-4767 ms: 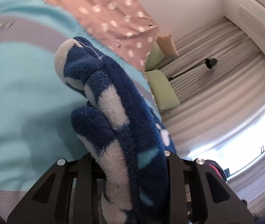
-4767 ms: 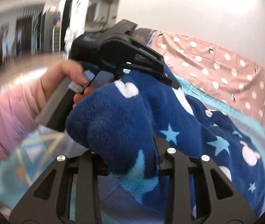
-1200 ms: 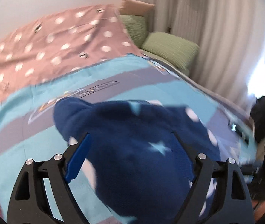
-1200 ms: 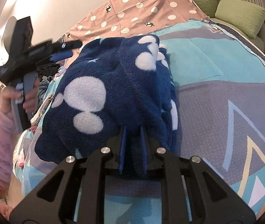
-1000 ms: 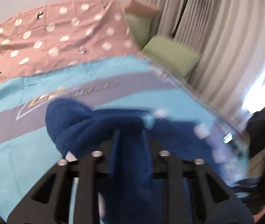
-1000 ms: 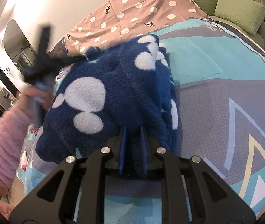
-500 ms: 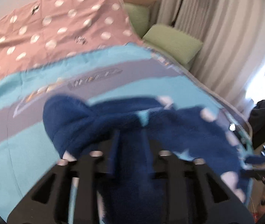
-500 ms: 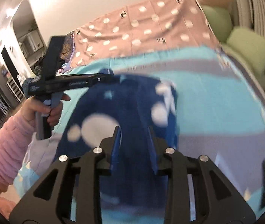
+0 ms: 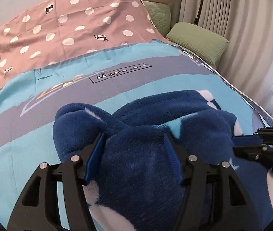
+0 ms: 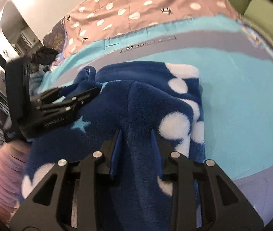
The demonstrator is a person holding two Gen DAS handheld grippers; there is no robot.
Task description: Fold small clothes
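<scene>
A dark blue fleece garment [image 9: 146, 165] with white dots and pale blue stars lies bunched on the bed; it also shows in the right wrist view [image 10: 148, 100]. My left gripper [image 9: 134, 138] has its jaws spread wide, with a thick fold of fleece lying between them. My right gripper [image 10: 136, 132] has its jaws partly open around a raised ridge of the fleece. The left gripper [image 10: 78, 94] appears in the right wrist view at the garment's left edge. The right gripper's fingers [image 9: 252, 140] reach into the left wrist view from the right.
The bed has a turquoise and grey cover [image 9: 117, 80] and a pink dotted sheet [image 9: 69, 23] behind it. Green pillows [image 9: 198, 38] lie at the far right by the curtains. Dark clothes [image 10: 44, 53] lie at the bed's left side.
Both grippers have opened; the left jaws spread wide, the right ones parted. The garment has come down onto the bed and lies more spread out.
</scene>
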